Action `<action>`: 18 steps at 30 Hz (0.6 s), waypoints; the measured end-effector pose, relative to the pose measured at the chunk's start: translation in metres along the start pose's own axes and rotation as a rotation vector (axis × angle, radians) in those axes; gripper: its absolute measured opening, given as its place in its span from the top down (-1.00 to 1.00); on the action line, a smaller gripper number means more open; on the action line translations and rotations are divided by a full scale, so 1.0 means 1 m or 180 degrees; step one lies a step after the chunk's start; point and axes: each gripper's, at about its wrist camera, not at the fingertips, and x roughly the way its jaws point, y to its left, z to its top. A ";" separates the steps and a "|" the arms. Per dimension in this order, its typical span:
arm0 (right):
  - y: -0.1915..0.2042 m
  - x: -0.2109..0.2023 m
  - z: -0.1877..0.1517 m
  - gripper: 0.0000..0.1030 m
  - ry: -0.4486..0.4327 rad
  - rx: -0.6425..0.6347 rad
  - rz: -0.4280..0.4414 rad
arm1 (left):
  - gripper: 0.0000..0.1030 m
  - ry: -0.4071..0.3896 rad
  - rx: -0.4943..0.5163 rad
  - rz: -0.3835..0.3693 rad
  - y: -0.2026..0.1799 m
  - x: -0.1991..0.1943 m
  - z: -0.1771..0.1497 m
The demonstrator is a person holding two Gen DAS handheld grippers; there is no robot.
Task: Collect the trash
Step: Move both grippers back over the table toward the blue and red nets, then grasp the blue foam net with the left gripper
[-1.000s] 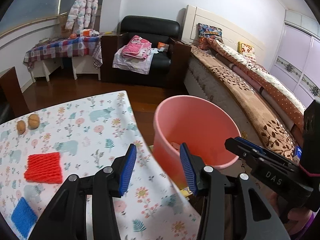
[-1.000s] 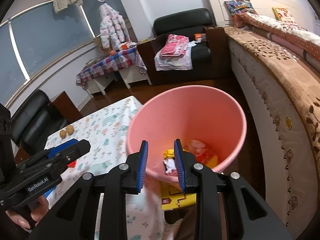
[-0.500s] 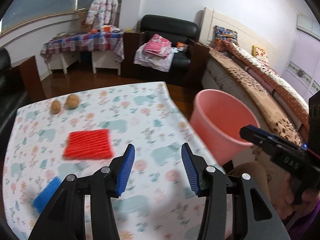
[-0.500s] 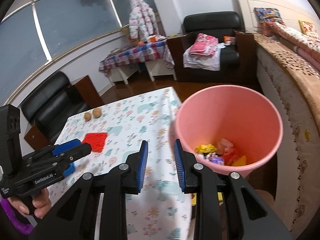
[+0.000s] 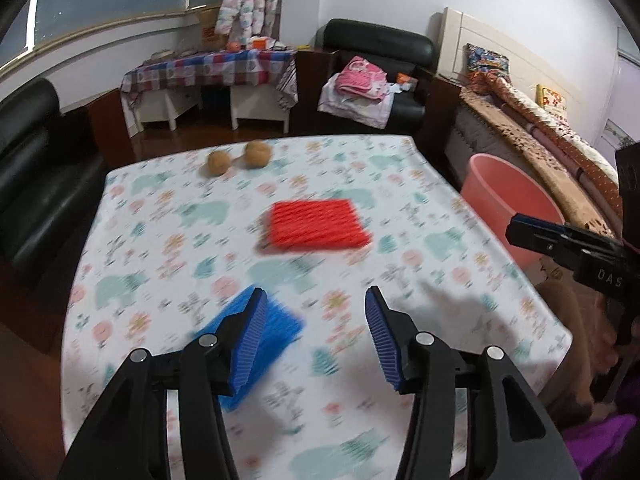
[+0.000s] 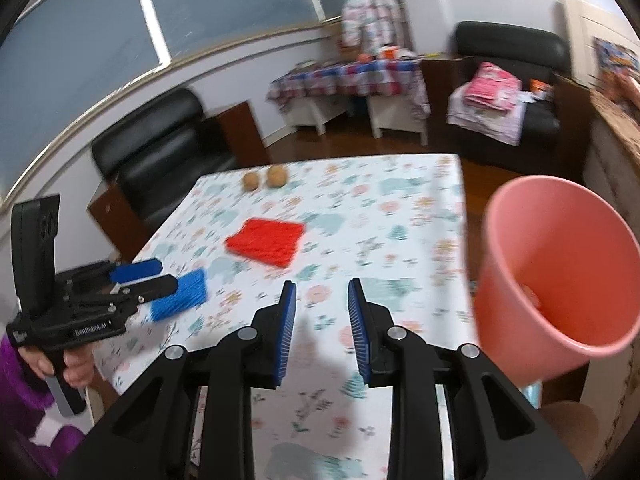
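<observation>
A red foam net (image 5: 318, 225) lies mid-table; it also shows in the right wrist view (image 6: 266, 241). A blue foam net (image 5: 256, 344) lies near the front left, partly behind my left fingers; it also shows in the right wrist view (image 6: 180, 297). My left gripper (image 5: 316, 332) is open and empty, just above the blue net. My right gripper (image 6: 320, 332) is open and empty over the table's front. The pink bin (image 6: 556, 268) stands beside the table's right edge; it also shows in the left wrist view (image 5: 508, 208).
Two round brown fruits (image 5: 240, 158) sit at the table's far edge. The floral tablecloth (image 5: 168, 240) covers the table. A black chair (image 6: 160, 152) stands to the left, a bed (image 5: 560, 148) to the right, a black armchair (image 5: 376, 80) behind.
Both grippers have swung left from above the pink bin to over the table. The left gripper has come down near the blue net. Both stay open.
</observation>
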 end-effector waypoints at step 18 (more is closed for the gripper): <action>0.037 0.041 0.002 0.34 0.0293 -0.0244 0.0208 | -0.03 0.0320 0.0227 -0.0023 0.026 0.017 -0.031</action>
